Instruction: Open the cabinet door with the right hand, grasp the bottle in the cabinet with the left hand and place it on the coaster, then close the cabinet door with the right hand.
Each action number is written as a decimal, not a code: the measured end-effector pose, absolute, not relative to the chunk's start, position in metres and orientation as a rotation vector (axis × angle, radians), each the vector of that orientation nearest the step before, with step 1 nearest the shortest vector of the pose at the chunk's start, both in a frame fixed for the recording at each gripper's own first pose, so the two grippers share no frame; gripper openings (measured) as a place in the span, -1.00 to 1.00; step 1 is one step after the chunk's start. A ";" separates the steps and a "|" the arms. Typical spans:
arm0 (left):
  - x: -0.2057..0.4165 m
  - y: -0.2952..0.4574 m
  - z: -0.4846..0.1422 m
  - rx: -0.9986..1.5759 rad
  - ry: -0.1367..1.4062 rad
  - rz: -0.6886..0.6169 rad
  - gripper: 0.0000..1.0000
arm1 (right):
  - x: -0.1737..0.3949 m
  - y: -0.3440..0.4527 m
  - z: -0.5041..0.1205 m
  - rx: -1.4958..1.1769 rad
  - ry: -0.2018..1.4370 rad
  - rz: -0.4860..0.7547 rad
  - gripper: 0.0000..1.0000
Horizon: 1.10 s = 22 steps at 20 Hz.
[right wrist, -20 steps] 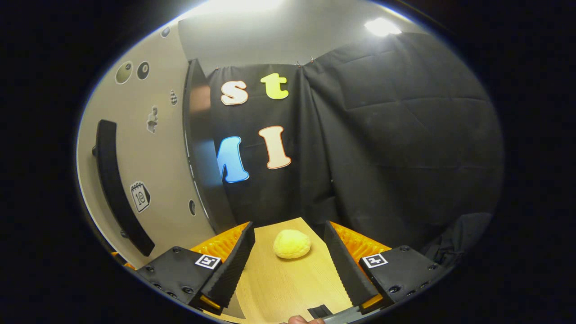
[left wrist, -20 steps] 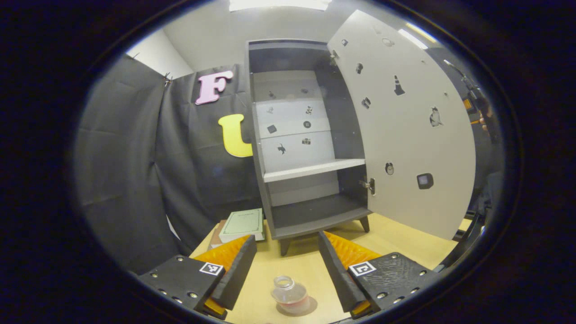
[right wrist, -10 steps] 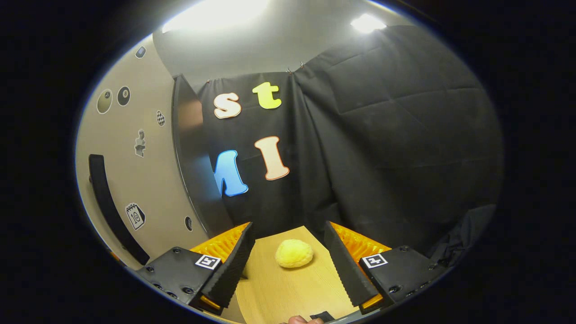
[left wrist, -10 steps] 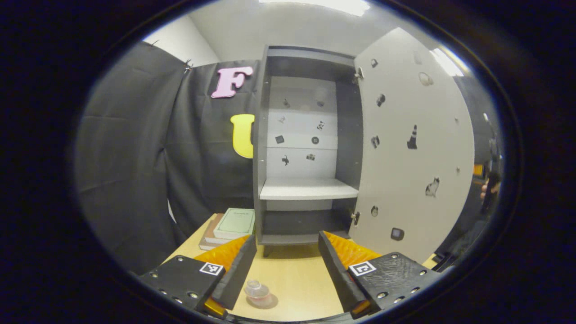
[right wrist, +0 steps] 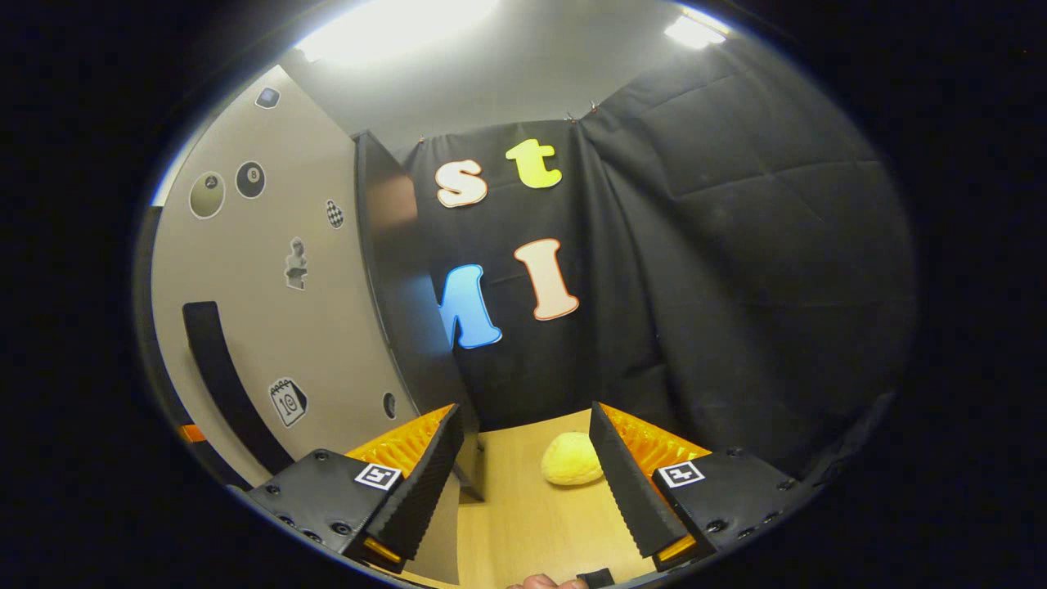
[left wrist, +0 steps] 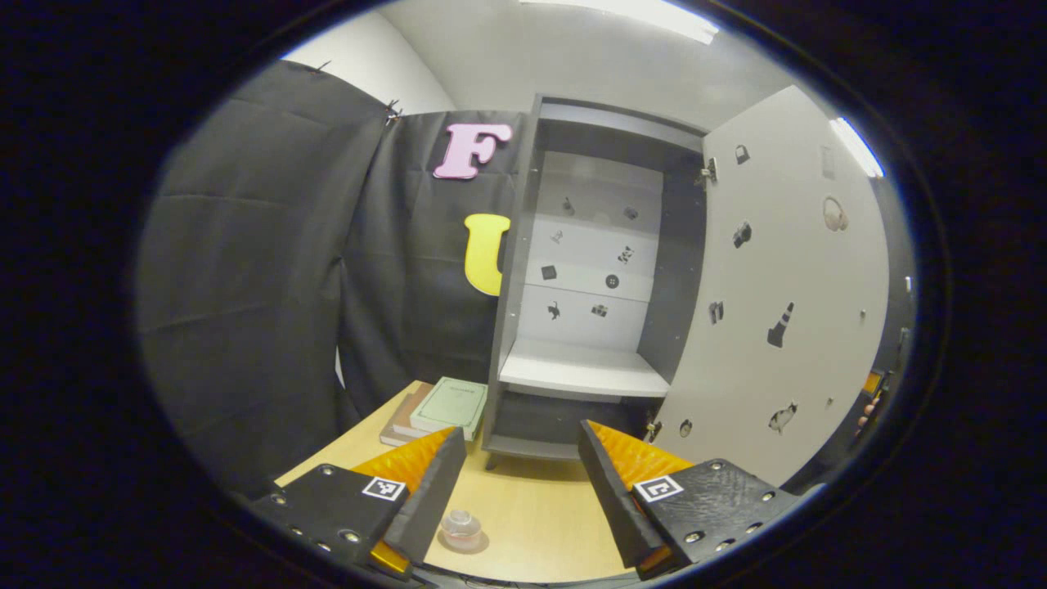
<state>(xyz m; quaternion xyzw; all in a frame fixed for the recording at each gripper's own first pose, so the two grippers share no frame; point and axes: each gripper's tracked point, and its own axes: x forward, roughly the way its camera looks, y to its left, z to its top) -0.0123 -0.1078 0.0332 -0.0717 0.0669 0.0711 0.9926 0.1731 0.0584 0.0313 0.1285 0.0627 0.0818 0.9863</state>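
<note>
One small clear glass bottle (left wrist: 461, 528) stands on the round coaster (left wrist: 466, 542), on the pale wooden tabletop (left wrist: 532, 515), just off the inner edge of the left tongs' (left wrist: 514, 483) left finger. Those tongs gape wide, holding nothing, so the placing looks done.

Beyond it, one tall grey cabinet (left wrist: 589, 278) stands with shelves bare, its pale sticker-dotted door (left wrist: 785, 311) swung wide open. Closing that door is the step in hand, by my reading.

The right tongs (right wrist: 527, 478) are spread apart and empty too, beside the door's outer face, where one long black bar handle (right wrist: 225, 376) runs down. Next, I'd say, they need to swing left onto that handle or the door edge and push it home.

Also on show: two stacked books (left wrist: 433, 409) left of the cabinet, and one yellow lumpy ball (right wrist: 572, 460) between the right fingers, farther off.
</note>
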 end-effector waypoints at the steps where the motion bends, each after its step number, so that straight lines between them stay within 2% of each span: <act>1: -0.014 -0.103 0.031 -0.120 0.143 0.150 0.66 | 0.172 0.065 0.033 0.257 0.145 0.180 0.96; 4: -0.015 -0.088 0.012 -0.062 0.183 0.183 0.66 | 0.167 0.088 0.039 0.229 0.181 0.248 0.96; 5: -0.012 -0.091 0.009 -0.077 0.187 0.168 0.71 | 0.164 0.093 0.044 0.216 0.178 0.257 0.96; 6: -0.010 -0.091 0.004 -0.094 0.190 0.148 0.67 | 0.159 0.103 0.049 0.208 0.173 0.267 0.96; 7: -0.006 -0.089 0.000 -0.108 0.195 0.133 0.67 | 0.154 0.111 0.053 0.205 0.169 0.275 0.84; 8: -0.003 -0.083 -0.003 -0.117 0.200 0.121 0.67 | 0.149 0.121 0.055 0.202 0.167 0.284 0.96; 9: 0.000 -0.076 -0.005 -0.124 0.207 0.109 0.71 | 0.145 0.126 0.058 0.192 0.160 0.280 0.96; 10: 0.003 -0.069 -0.005 -0.123 0.209 0.096 0.76 | 0.144 0.125 0.058 0.180 0.150 0.255 0.83; 11: 0.005 -0.060 -0.004 -0.111 0.207 0.091 0.67 | 0.140 0.120 0.057 0.184 0.157 0.226 0.80; 12: 0.007 -0.049 -0.005 -0.092 0.203 0.092 0.67 | 0.136 0.119 0.058 0.199 0.156 0.204 0.92; 13: 0.010 -0.038 -0.007 -0.076 0.206 0.092 0.66 | 0.134 0.120 0.060 0.215 0.144 0.184 0.82; 14: 0.012 -0.030 -0.012 -0.071 0.214 0.087 0.66 | 0.131 0.121 0.062 0.219 0.131 0.166 0.80; 15: 0.015 -0.025 -0.017 -0.078 0.223 0.076 0.66 | 0.130 0.122 0.062 0.207 0.129 0.151 0.94; 16: 0.018 -0.021 -0.021 -0.089 0.230 0.065 0.72 | 0.129 0.125 0.063 0.190 0.127 0.139 0.94; 17: 0.021 -0.016 -0.024 -0.103 0.236 0.056 0.67 | 0.129 0.128 0.065 0.164 0.125 0.133 0.94; 22: 0.032 -0.006 -0.017 -0.130 0.201 0.004 0.72 | 0.136 0.165 0.068 0.112 0.128 0.160 0.94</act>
